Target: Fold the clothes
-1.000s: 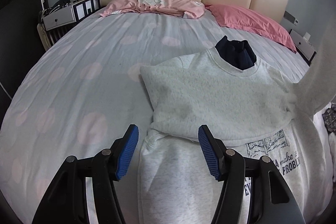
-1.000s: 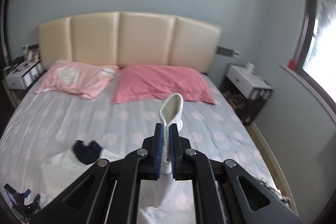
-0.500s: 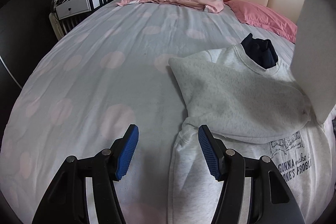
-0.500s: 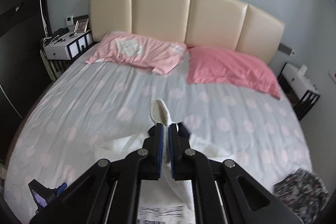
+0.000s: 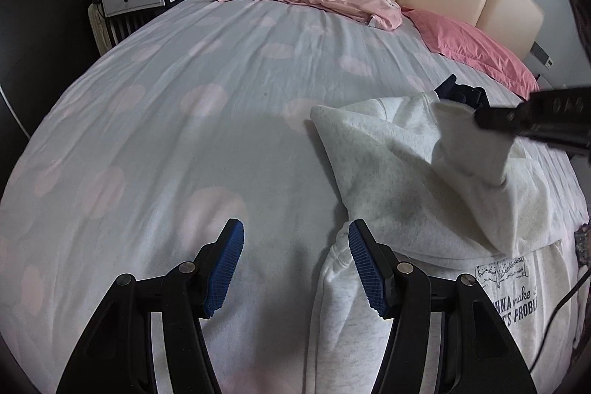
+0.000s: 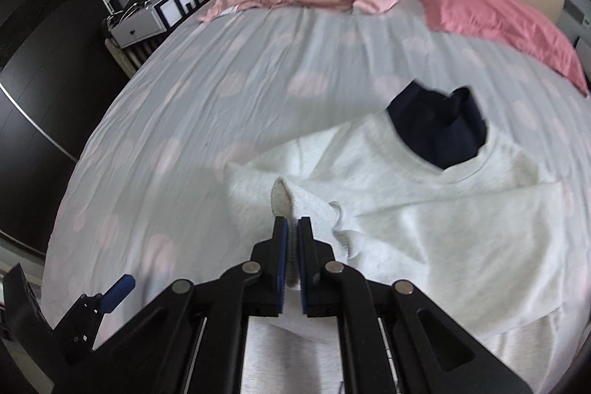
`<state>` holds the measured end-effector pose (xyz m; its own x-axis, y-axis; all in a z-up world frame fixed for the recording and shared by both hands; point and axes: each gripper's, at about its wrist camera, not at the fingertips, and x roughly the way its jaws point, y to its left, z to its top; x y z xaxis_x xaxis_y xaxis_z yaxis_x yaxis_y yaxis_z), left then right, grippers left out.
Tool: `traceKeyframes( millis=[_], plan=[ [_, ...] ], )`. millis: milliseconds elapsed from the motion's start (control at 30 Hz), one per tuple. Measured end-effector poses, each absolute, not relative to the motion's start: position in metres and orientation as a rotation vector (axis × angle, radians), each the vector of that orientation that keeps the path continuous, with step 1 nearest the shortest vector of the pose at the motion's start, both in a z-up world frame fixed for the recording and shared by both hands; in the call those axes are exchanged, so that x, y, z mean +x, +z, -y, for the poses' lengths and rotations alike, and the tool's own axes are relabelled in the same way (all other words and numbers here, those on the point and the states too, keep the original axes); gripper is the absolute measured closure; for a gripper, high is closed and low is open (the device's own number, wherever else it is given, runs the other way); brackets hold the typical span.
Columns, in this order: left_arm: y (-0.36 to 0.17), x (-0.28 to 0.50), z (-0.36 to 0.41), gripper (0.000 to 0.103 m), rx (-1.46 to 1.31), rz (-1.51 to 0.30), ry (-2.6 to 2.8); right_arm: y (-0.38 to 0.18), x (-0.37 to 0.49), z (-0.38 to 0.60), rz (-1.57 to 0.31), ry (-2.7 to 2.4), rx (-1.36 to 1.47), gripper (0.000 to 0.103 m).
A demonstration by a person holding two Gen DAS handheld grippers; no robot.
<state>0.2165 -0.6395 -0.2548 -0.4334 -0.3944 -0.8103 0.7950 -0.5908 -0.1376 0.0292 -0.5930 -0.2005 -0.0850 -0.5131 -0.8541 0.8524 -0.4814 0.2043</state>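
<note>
Right wrist view: the right gripper (image 6: pixel 291 231) is clamped on the ribbed cuff (image 6: pixel 295 200) of the pale grey fleece sweatshirt (image 6: pixel 424 209) spread on the dotted bed sheet (image 6: pixel 221 80). The left gripper (image 5: pixel 295 264) hangs with jaws apart, empty, at the garment's near edge. Beyond, a navy cloth (image 6: pixel 439 132) lies at the collar. The fleece looks soft, light and limp; cuffs and hems seem the surest holds.
</note>
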Motion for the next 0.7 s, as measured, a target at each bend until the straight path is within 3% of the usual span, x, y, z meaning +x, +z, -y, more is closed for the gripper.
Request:
traceKeyframes(
  millis=[133,333,700],
  plan=[
    [-0.261,0.212,0.642,0.042,1.001,-0.704,-2.064,-0.219,0.032,0.592,-0.372,-1.639,1.258,0.093],
    [-0.256,0.213,0.637,0.042,0.996,-0.709,-2.068,-0.199,0.023,0.558,-0.317,-1.644,1.236,0.089],
    [-0.237,0.211,0.593,0.042,1.038,-0.609,-2.156,-0.207,-0.041,0.354,-0.205,-1.880,1.319,0.087]
  ],
)
